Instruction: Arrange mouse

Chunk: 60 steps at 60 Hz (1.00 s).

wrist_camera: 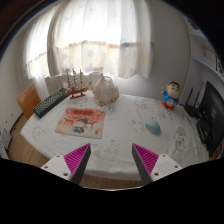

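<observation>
**Gripper view: fingers spread above the table's near edge, mouse toward the right side**

Gripper view showed the gripper (112, 160) hovering at the near edge of a table (120, 135) covered in a pale patterned cloth. Its two fingers stood wide apart, with the magenta pads (77, 157) facing each other across a broad gap. Nothing was held between them; only bare tablecloth lay in the gap.

Just beyond the fingers, left of the table's middle, lay a flat rectangular mouse mat (80, 123) printed in orange and red tones. To the right of it, well apart and closer to the table's right side, sat the mouse (153, 126), a small light blue rounded object resting on the cloth on its own. It was ahead of the right finger and clear of both.

Farther back, toward the far left corner, a dark keyboard (52, 100) lay at an angle. Beside it at the far edge stood a model ship (76, 82) with thin masts, and next to that a whitish crumpled bag (104, 90). Near the far right corner stood a blue and white cartoon figure (172, 95) with a red patch on its front. Dark equipment (208, 115) lined the right edge; what it was could not be told.

Behind the table hung sheer white curtains (95, 35) across a bright window.
</observation>
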Motion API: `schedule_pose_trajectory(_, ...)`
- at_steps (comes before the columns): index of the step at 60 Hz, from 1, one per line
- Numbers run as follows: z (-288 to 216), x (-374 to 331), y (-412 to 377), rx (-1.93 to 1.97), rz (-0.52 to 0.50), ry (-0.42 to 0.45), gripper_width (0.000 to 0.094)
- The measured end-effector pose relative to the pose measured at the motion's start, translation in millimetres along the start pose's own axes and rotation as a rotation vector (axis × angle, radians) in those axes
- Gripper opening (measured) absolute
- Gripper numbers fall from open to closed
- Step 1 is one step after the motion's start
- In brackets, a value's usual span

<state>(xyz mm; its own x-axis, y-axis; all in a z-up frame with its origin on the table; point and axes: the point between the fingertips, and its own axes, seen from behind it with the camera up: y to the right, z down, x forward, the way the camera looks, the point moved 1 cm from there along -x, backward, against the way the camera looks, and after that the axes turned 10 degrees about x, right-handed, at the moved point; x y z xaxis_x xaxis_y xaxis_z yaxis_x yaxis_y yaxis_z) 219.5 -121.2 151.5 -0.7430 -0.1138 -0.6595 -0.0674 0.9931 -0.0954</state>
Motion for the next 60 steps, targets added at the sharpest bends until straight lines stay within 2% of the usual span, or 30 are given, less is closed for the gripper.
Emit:
schedule_pose_trajectory(8,-6,5,37,0.062,0.081,0.023,0.0853)
schedule_pose_trajectory(22,-6,21,152,0.137,0.21,0.055,0.0855)
schedule_pose_trajectory(35,-9,53,201,0.114,0.229,0.125,0.0852)
schedule_pose_trajectory(46,-19,107,211,0.116,0.172,0.186,0.0856)
schedule_pose_trajectory(60,-31,188,230,0.113,0.151,0.171,0.0856)
